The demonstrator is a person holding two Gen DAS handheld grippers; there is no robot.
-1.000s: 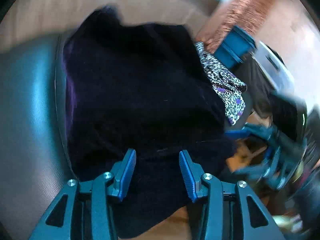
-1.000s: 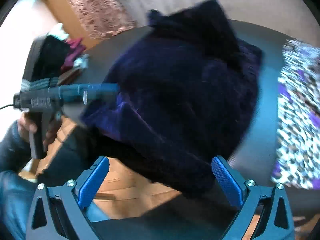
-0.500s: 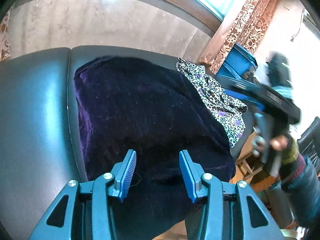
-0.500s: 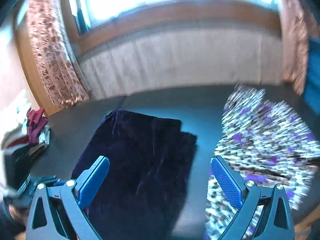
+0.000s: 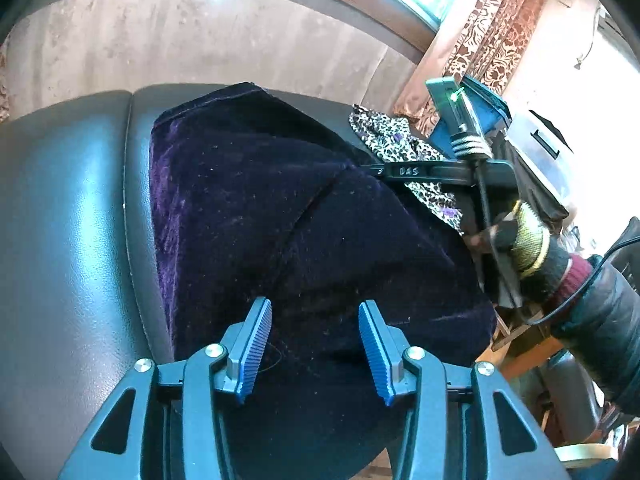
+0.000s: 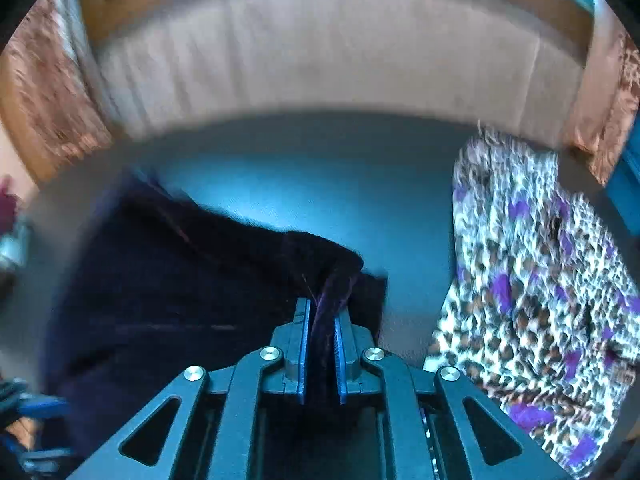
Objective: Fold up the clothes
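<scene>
A dark purple velvet garment (image 5: 260,208) lies spread on a black leather cushion (image 5: 60,220). My left gripper (image 5: 314,308) hovers over its near edge, jaws open, with the cloth beneath the fingers and nothing pinched. In the right wrist view my right gripper (image 6: 322,308) is closing its jaws on a raised fold at the edge of the velvet garment (image 6: 180,280), and the blue pads press on the cloth. A gloved hand (image 5: 520,236) holds that tool at the garment's right side.
A leopard-print garment with purple spots (image 6: 532,280) lies to the right on the cushion (image 6: 300,184), also visible as leopard cloth (image 5: 396,144). A padded backrest runs behind. A blue crate (image 5: 480,120) and patterned curtains (image 5: 488,28) stand at the far right.
The right gripper swung in over the velvet garment's right edge and went from wide open to closed on a fold. That edge now rises. The left gripper stayed put.
</scene>
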